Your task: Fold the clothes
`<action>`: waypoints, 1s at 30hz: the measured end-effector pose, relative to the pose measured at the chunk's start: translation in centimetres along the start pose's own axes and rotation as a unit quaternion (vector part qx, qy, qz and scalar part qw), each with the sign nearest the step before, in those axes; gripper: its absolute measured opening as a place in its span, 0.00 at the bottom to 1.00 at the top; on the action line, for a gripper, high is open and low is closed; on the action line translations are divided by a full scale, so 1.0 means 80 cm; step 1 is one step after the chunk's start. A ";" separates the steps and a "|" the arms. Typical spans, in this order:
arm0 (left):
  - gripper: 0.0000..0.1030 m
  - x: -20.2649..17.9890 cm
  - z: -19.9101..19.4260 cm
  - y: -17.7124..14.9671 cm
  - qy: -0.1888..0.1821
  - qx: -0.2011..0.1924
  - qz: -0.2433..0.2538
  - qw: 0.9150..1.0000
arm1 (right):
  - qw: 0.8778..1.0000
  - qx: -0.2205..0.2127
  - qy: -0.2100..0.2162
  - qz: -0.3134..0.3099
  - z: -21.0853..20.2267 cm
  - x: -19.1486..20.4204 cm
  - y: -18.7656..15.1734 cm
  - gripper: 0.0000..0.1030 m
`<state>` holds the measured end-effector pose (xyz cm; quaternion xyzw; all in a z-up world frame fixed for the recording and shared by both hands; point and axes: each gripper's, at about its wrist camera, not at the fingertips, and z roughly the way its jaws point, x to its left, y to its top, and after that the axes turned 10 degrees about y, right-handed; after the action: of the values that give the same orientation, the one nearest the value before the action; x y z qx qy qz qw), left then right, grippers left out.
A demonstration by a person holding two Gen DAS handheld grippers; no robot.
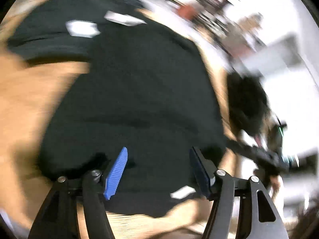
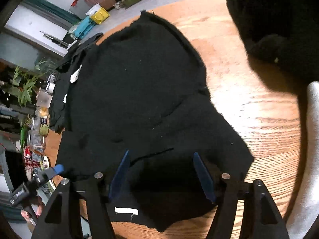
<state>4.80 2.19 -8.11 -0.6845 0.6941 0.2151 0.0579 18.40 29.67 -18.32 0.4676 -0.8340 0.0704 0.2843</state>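
The left gripper [image 1: 158,171] stands wide, its blue pads [image 1: 116,174] spread apart with nothing clamped between them, pointing down over a black garment [image 1: 135,91]; this view is smeared by blur. The right gripper [image 2: 162,176] is also wide, its pads [image 2: 203,177] apart over the near edge of the same garment [image 2: 139,91], and the cloth lies below them rather than pinched. The garment is spread flat across a round wooden table [image 2: 249,103], with a white label [image 2: 126,211] showing near the bottom edge in the right view and two more white tags [image 2: 73,75] along its left side. Another dark heap of cloth [image 2: 279,29] sits on the table at the upper right, apart from the spread garment. Past the table's left edge, plants [image 2: 24,87] and clutter crowd a shelf.
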 end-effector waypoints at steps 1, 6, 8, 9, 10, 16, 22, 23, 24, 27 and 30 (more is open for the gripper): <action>0.64 0.027 -0.013 0.002 0.022 -0.017 -0.034 0.999 | 1.000 0.006 0.000 0.008 0.007 -0.002 0.001 0.68; 0.64 0.122 -0.029 -0.006 0.018 -0.018 -0.194 0.981 | 0.998 0.022 0.035 0.042 0.037 -0.014 0.010 0.67; 0.62 0.139 -0.028 -0.015 0.007 -0.007 -0.252 0.968 | 0.998 0.022 0.043 0.040 0.044 -0.009 0.012 0.67; 0.60 0.147 -0.027 -0.019 0.002 -0.002 -0.279 0.960 | 0.998 0.023 0.043 0.036 0.048 -0.004 0.014 0.67; 0.58 0.147 -0.022 -0.023 -0.005 0.000 -0.297 0.955 | 0.998 0.024 0.039 0.035 0.051 -0.002 0.016 0.67; 0.50 0.140 -0.004 -0.025 -0.001 0.008 -0.327 0.945 | 0.998 0.025 0.033 0.055 0.071 0.000 0.024 0.47; 0.05 0.146 0.003 -0.014 0.035 -0.006 -0.327 0.944 | 0.987 -0.036 0.102 0.115 0.063 -0.013 0.028 0.09; 0.04 0.139 -0.004 -0.013 0.015 -0.006 -0.311 0.950 | 0.986 -0.047 0.112 0.112 0.051 -0.010 0.027 0.09; 0.04 0.131 -0.012 -0.012 -0.004 -0.006 -0.294 0.956 | 0.986 -0.059 0.117 0.105 0.039 -0.006 0.027 0.09; 0.04 0.102 -0.061 -0.018 -0.015 -0.020 -0.234 0.972 | 0.985 -0.102 0.124 0.064 -0.018 0.009 0.022 0.09; 0.04 0.070 -0.062 -0.036 -0.030 0.015 -0.194 0.980 | 0.986 -0.134 0.092 0.031 -0.066 0.011 0.017 0.09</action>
<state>8.35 -4.76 -6.41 -0.7985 0.5493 0.2096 0.1292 19.07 31.76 -13.27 0.3907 -0.8203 0.0094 0.4177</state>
